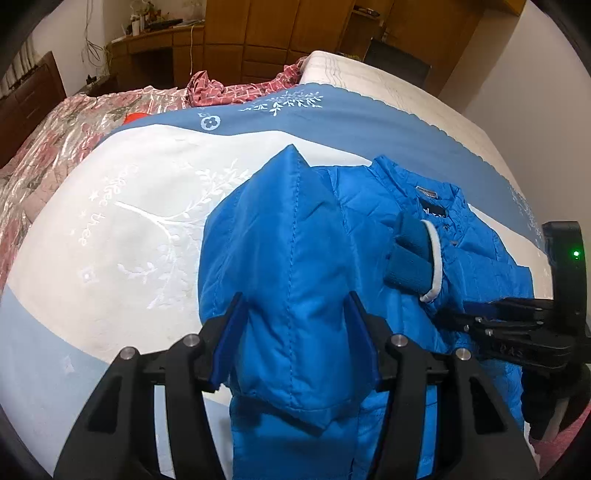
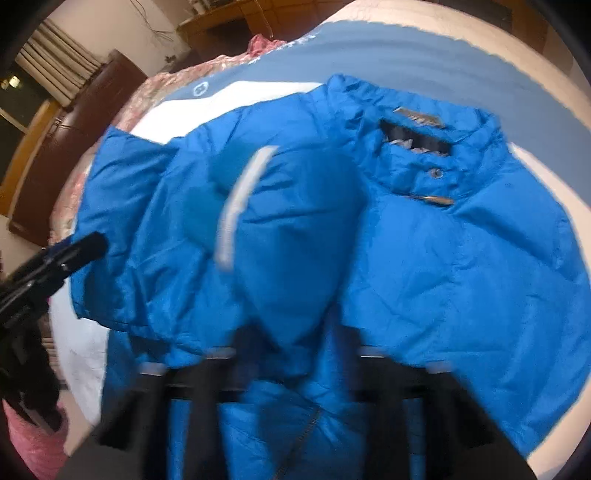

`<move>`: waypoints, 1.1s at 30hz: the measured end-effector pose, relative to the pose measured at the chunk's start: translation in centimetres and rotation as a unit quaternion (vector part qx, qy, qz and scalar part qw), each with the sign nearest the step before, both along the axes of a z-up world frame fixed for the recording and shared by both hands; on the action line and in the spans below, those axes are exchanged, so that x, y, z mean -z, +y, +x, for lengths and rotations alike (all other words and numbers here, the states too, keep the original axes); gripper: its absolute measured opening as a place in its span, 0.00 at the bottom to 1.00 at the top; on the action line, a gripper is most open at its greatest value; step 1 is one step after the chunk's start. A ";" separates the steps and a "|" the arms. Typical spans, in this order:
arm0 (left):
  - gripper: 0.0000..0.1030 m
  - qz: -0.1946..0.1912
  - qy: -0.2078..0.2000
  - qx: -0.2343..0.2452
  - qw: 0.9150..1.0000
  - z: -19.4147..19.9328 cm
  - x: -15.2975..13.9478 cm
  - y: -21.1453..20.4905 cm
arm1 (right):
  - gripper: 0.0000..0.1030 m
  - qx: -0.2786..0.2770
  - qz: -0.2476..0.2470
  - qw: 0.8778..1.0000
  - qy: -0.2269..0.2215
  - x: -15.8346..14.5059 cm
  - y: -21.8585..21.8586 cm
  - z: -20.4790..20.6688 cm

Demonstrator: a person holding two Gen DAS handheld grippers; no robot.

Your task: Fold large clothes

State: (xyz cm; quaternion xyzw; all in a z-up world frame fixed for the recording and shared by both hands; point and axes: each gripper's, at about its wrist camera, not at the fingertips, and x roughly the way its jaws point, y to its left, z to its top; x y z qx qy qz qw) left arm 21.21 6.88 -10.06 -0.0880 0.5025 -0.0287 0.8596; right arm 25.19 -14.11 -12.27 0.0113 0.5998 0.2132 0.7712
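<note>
Jacket, the bright blue padded nylon one (image 1: 369,240), lies on the blue-and-white bedspread (image 1: 147,221) near its right edge. One sleeve's across the chest. My left gripper (image 1: 295,328) pinches a fold; right gripper (image 2: 291,354) grips fabric too. Roughly halfway, I'd say.

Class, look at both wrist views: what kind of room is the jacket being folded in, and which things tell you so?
Most likely a bedroom. The blue jacket lies on a bed spread with a blue-and-white embroidered cover, a floral quilt sits beside it, and wooden wardrobes line the far wall.
</note>
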 end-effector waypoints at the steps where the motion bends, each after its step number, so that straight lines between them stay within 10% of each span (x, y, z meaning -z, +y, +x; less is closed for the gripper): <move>1: 0.52 0.001 -0.001 0.000 1.000 0.1 0.0 -0.1 | 0.17 0.006 0.008 1.000 -0.006 -0.2 -0.4 0.0; 13: 0.52 -0.004 -0.013 0.041 0.999 0.6 0.2 -4.1 | 0.24 0.174 0.192 0.966 0.022 -2.9 -15.7 -2.6; 18: 0.51 0.042 0.021 0.054 0.997 1.3 3.3 -6.0 | 0.44 0.225 0.139 0.964 0.025 -1.4 -19.8 -4.7; 21: 0.51 0.031 0.014 0.056 0.998 1.0 2.8 -5.8 | 0.73 0.223 0.140 0.965 0.010 -2.1 -20.7 -5.6; 27: 0.51 0.034 0.002 0.060 0.998 0.8 2.0 -5.7 | 0.75 0.237 0.103 0.965 0.038 -0.2 -20.6 -5.5; 33: 0.51 0.027 0.014 0.048 0.998 0.9 3.1 -4.7 | 0.68 0.264 0.172 0.948 0.057 1.9 -21.9 -5.0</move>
